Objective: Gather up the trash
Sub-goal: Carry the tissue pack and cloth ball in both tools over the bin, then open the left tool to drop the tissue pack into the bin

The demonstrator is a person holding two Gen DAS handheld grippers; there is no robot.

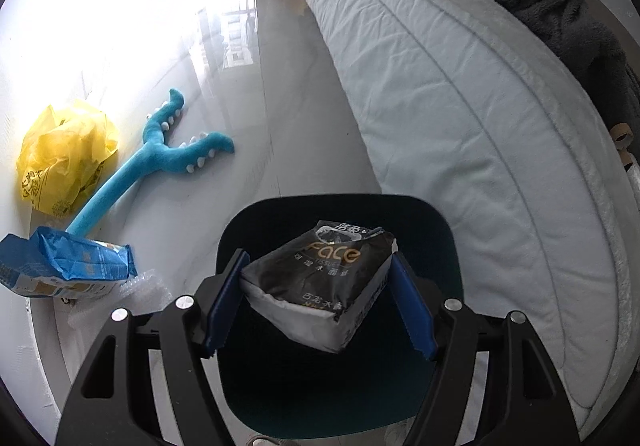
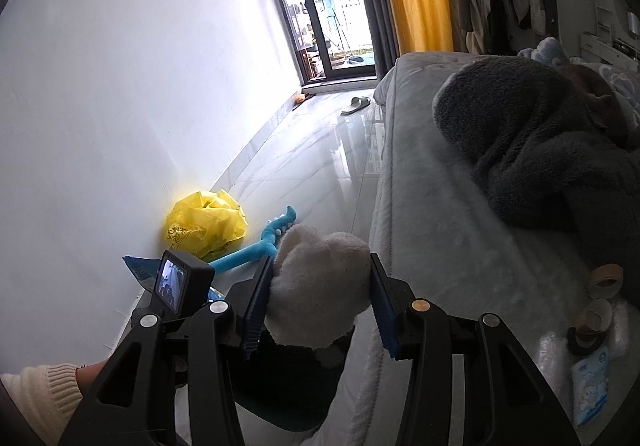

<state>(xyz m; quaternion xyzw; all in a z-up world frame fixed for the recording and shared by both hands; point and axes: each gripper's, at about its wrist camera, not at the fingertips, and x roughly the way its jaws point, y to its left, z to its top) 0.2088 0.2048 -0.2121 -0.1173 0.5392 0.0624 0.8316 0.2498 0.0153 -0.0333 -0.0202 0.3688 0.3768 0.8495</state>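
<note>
My left gripper (image 1: pixel 320 286) is shut on a black and white tissue pack (image 1: pixel 320 282) marked "Face" and holds it above a dark blue bin (image 1: pixel 440 246) on the floor beside the bed. My right gripper (image 2: pixel 320 298) is shut on a crumpled white cloth or wad of paper (image 2: pixel 316 282), held over the same bin (image 2: pixel 288 398). A yellow plastic bag (image 1: pixel 68 157) (image 2: pixel 206 224), a blue packet (image 1: pixel 68 266) (image 2: pixel 138 268) and some bubble wrap (image 1: pixel 140 294) lie on the floor by the wall.
A blue plush toy (image 1: pixel 160 153) (image 2: pixel 260 242) lies on the floor. The bed (image 1: pixel 460 105) (image 2: pixel 440 246) runs along the right, with a grey blanket (image 2: pixel 540 149), tape rolls (image 2: pixel 600 302) and a small tissue packet (image 2: pixel 590 382) on it. A slipper (image 2: pixel 356 103) lies near the balcony door.
</note>
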